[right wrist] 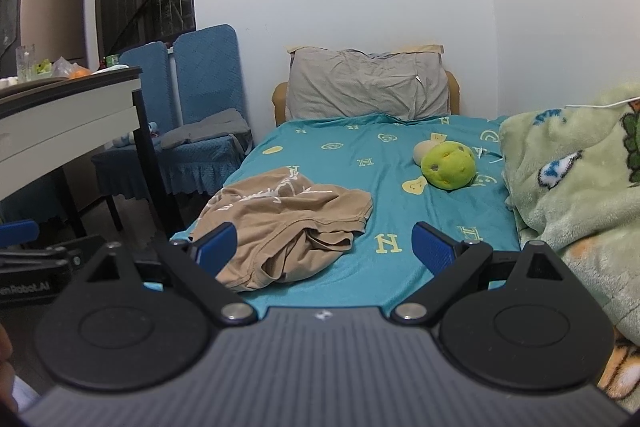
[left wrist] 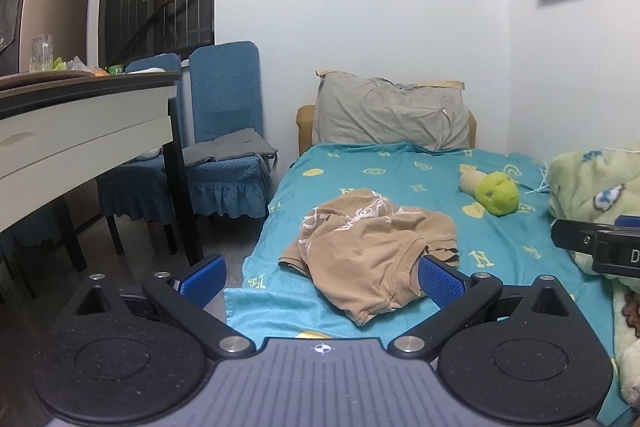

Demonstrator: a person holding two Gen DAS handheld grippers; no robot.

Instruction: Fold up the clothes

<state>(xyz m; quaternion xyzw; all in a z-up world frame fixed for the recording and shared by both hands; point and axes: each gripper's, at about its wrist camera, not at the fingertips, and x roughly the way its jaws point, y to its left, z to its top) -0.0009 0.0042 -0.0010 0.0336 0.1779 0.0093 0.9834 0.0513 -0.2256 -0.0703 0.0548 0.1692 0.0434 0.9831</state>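
plush toy (right wrist: 448, 165) beyond shirt (right wrist: 288, 223) | blanket (right wrist: 576, 179) right | table (left wrist: 80, 131) left

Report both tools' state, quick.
Left tool: open, holding nothing; tan shirt lies ahead between its fingers.
Right tool: open, holding nothing.

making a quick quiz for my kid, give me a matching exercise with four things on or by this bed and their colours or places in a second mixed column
Things:
1. crumpled cotton T-shirt
2. round plush toy
3. wrinkled fabric pillow
4. fleece cartoon-print blanket

Descriptions:
A. grey, propped at the head of the bed
B. tan with white print, on the near part of the teal sheet
C. pale green, heaped along the bed's right side
D. bright lime green, lying mid-bed towards the right

Pairs: 1-B, 2-D, 3-A, 4-C
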